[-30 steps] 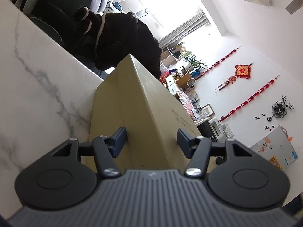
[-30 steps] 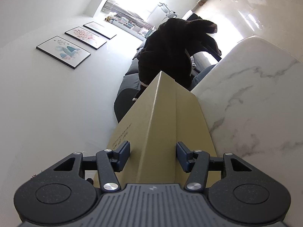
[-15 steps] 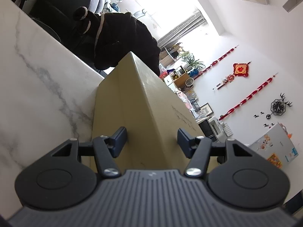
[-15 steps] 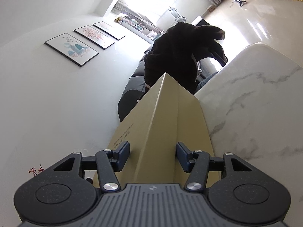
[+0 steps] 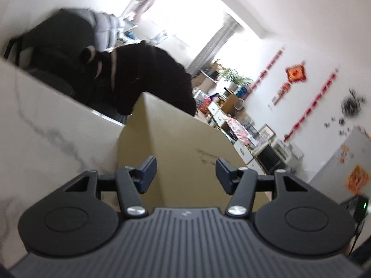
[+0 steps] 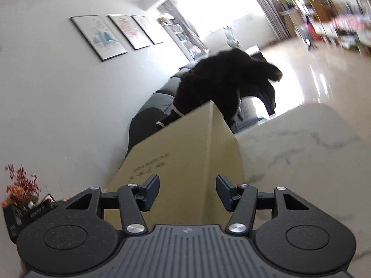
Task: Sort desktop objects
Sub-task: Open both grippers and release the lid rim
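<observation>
A tan cardboard box [image 5: 180, 143] with small dark print on one face fills the middle of the left wrist view, one long edge pointing away from me. My left gripper [image 5: 185, 173] straddles that edge with a pad on each face, and its jaws are closing on the box. The right wrist view shows the same box [image 6: 190, 157] from its other side. My right gripper [image 6: 187, 192] clamps it the same way, pads against both faces. The box hangs tilted over the white marble table [image 5: 46, 127].
A black coat [image 5: 143, 74] hangs over a chair behind the table's far edge, also in the right wrist view as the coat [image 6: 222, 81]. A dark sofa [image 6: 150, 115] stands along the wall. A pot of red-berried twigs [image 6: 20, 185] is at the lower left. The marble table [image 6: 301, 162] lies to the right.
Both views have rolled, so the room now sits more level. The box has kept its place between both pairs of fingers and has risen a little with them.
</observation>
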`<state>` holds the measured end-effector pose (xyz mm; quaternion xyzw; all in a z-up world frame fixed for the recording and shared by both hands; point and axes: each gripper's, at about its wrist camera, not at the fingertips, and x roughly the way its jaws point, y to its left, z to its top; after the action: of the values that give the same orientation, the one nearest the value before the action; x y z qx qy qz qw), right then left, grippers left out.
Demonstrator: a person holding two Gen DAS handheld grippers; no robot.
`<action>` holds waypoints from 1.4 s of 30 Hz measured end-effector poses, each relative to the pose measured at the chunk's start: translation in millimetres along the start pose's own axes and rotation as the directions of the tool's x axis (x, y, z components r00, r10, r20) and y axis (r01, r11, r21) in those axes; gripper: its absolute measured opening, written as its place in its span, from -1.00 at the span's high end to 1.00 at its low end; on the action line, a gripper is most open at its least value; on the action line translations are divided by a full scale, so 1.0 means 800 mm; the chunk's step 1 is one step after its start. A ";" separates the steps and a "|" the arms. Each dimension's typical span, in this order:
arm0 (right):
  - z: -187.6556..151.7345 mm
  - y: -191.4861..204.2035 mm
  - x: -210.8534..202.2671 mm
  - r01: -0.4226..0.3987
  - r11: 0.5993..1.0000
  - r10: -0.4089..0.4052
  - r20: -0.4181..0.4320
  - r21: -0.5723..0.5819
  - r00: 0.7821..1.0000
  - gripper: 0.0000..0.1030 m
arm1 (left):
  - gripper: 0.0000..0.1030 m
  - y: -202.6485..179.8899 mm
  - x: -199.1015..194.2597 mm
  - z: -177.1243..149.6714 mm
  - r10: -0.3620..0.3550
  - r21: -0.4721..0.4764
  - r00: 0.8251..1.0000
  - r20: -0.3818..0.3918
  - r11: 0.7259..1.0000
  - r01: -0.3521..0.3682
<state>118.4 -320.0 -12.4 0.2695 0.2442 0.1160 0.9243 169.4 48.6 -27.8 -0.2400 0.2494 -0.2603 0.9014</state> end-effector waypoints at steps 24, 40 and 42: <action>-0.026 0.056 0.023 0.070 0.948 -0.075 -0.003 -0.309 0.997 -0.14 | -0.09 -0.041 0.012 -0.027 0.031 0.262 0.999 -0.032 0.965 -0.022; 0.038 0.058 0.082 0.089 0.909 -0.115 -0.040 -0.407 0.993 -0.10 | -0.08 -0.043 0.079 0.022 0.105 0.377 0.993 -0.052 0.923 -0.077; 0.044 0.056 0.097 0.093 0.905 -0.123 -0.048 -0.414 0.991 -0.10 | -0.08 -0.041 0.088 0.023 0.116 0.388 0.991 -0.061 0.918 -0.083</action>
<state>198.7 -271.8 8.2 0.0507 0.2623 0.1231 0.9558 221.0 -12.1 -18.0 -0.0344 0.2425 -0.2676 0.9319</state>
